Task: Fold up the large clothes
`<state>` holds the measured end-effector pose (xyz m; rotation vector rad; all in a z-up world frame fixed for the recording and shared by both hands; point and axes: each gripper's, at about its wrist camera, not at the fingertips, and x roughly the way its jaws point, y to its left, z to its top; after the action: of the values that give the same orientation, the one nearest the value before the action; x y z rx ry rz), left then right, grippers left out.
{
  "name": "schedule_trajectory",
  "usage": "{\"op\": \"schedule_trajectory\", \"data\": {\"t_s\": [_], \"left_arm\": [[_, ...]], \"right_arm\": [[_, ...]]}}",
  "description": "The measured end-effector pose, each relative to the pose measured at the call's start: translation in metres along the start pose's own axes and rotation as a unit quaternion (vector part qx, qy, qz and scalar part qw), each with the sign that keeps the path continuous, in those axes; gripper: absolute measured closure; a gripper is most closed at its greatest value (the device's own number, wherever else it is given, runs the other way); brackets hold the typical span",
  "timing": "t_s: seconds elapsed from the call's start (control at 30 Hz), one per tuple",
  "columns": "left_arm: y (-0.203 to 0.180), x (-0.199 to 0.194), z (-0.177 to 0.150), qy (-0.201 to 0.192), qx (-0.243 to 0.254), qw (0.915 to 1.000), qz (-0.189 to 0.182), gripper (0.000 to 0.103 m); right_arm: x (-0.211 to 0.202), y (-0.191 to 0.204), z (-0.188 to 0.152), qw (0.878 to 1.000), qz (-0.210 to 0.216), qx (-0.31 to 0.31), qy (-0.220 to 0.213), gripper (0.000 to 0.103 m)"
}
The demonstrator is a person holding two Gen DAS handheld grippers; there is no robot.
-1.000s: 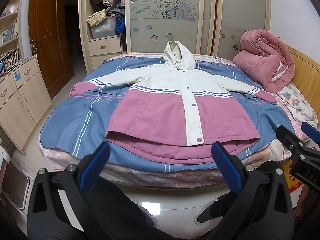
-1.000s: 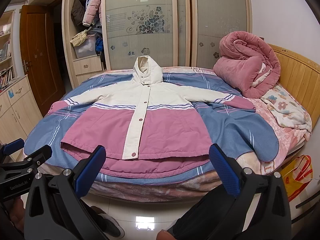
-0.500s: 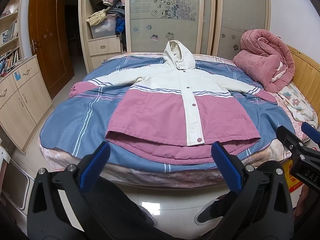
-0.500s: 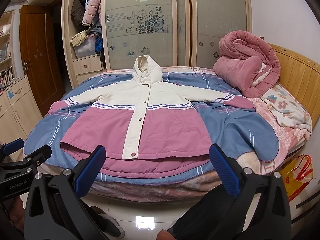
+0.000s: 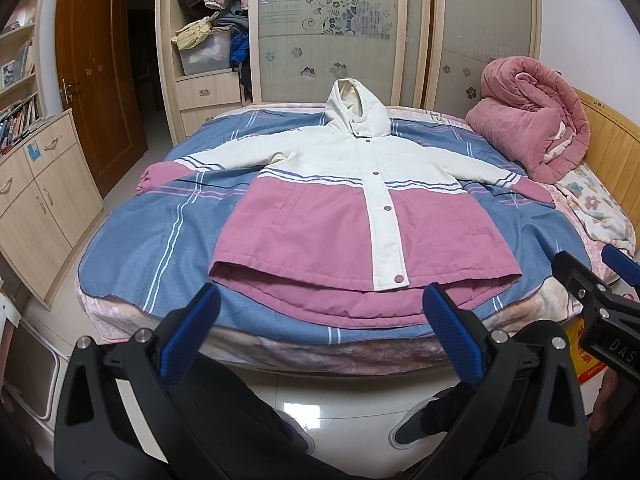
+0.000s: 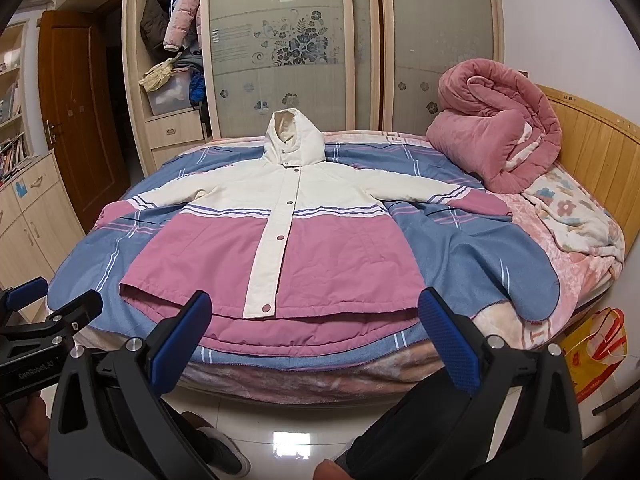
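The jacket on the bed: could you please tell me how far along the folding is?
Done: the jacket lies spread flat on the bed, snapped shut, sleeves out to the sides, hood up. In hand: nothing; the left gripper and right gripper are both open, short of the hem. Left: every fold, so sleeves in, then the body folded up.

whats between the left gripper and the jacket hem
In the left wrist view, only the blue striped blanket draped over the bed edge lies between the open left gripper and the jacket hem.
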<state>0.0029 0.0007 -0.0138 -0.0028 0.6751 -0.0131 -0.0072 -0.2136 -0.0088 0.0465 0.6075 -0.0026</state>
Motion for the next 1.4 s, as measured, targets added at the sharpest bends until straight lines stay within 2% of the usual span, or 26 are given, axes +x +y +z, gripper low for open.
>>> {"op": "schedule_trajectory", "data": {"t_s": [1.1,1.33,1.4], "left_arm": [[-0.004,0.023,0.005,0.025,0.004,0.9997,-0.006,0.002],[-0.003,0.026,0.003,-0.021,0.003,0.9996,-0.016,0.002],[-0.003,0.033,0.004,-0.014,0.005,0.9996,-0.023,0.002]], "right_arm": [[0.030,-0.001,-0.003,1.000,0.007,0.003,0.024,0.001],[0.045,0.000,-0.004,0.999,0.019,-0.005,0.031,0.001],[0.051,-0.003,-0.004,0.999,0.032,-0.013,0.033,0.001]]}}
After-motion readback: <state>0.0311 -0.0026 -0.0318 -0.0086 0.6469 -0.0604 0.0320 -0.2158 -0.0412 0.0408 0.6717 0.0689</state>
